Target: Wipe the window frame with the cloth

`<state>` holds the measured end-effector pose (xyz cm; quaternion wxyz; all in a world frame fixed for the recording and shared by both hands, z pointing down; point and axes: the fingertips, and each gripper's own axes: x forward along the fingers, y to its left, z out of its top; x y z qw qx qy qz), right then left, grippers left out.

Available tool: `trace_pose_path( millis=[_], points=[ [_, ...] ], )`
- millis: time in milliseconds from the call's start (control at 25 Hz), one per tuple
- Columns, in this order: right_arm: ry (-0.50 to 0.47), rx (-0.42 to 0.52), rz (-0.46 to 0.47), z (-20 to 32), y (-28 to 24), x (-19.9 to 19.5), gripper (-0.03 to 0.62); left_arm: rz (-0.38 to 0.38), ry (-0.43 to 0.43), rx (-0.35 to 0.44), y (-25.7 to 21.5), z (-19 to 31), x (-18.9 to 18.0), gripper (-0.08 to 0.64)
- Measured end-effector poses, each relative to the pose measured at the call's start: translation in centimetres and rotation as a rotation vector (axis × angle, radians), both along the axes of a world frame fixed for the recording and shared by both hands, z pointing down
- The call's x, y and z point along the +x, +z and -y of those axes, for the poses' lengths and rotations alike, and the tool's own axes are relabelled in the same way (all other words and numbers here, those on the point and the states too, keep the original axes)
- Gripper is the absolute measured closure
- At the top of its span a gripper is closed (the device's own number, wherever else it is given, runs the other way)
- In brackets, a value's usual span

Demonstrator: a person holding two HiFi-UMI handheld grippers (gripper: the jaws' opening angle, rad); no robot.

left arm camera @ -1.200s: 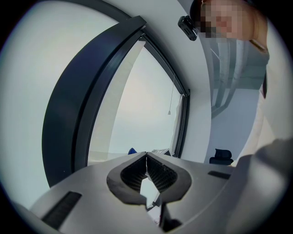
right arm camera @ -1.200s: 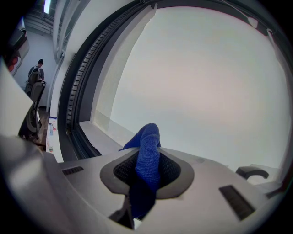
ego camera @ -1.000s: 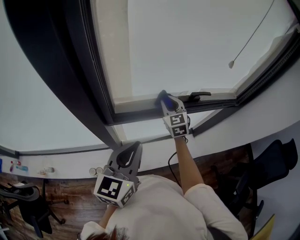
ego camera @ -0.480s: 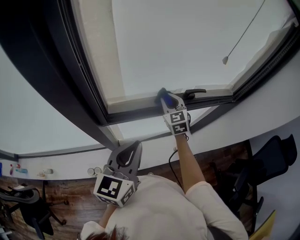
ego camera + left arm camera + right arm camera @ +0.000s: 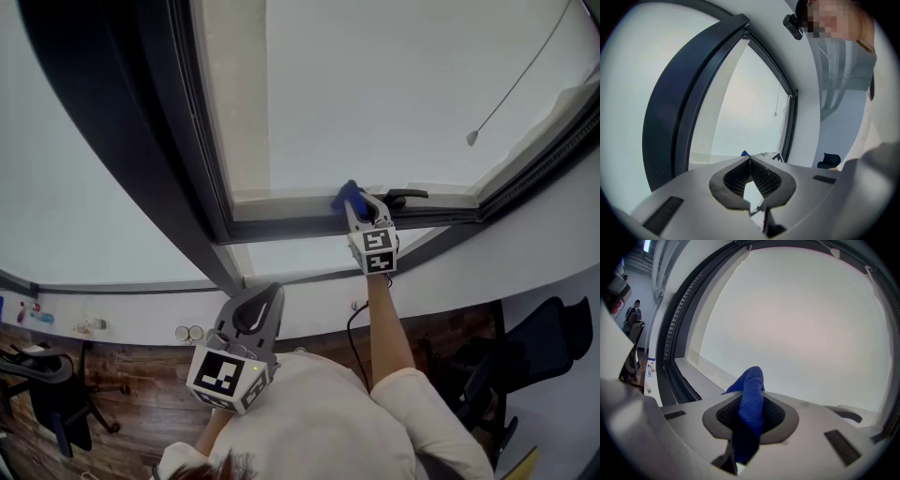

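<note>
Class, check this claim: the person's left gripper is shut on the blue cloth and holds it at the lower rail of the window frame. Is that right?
Wrong gripper. The right gripper is shut on the blue cloth and holds it at the lower rail of the window frame, as the right gripper view shows. The left gripper is shut on nothing.

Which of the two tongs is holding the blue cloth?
The right tongs, clamped on the cloth at the window frame; the left tongs are shut, empty.

Cloth (image 5: 752,380) tail unseen beneath the right gripper (image 5: 751,401) jaws; tiny round ledge items (image 5: 187,333), perhaps lids, indistinct.
</note>
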<state>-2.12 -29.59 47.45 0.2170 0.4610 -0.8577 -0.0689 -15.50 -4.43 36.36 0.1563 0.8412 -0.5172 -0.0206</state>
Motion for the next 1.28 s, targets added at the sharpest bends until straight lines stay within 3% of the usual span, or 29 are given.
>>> trace_pose_path(
  millis=[320,640,800,1000,1280],
  points=[
    [-0.029,0.053,0.031,-4.4,-1.7,-1.9,0.518,0.010,-0.065,-0.027,0.6,-1.7,-2.6,0.551],
    [-0.384,0.053,0.020,-12.3,-2.0,-16.4,0.518,0.027,-0.107,-0.025,0.3,-3.6,-5.4,0.551],
    [-0.460,0.024,-0.031,-13.9,-0.3,-21.2,0.518,0.028,-0.153,-0.028,0.3,-5.3,-7.9,0.551],
    [-0.463,0.020,-0.168,-14.0,2.5,-23.7,0.518,0.032,-0.223,-0.025,0.5,-7.5,-11.6,0.551],
    [-0.367,0.040,-0.223,-12.9,4.4,-24.8,0.518,0.006,-0.262,-0.015,0.4,-9.3,-14.1,0.551]
  ],
)
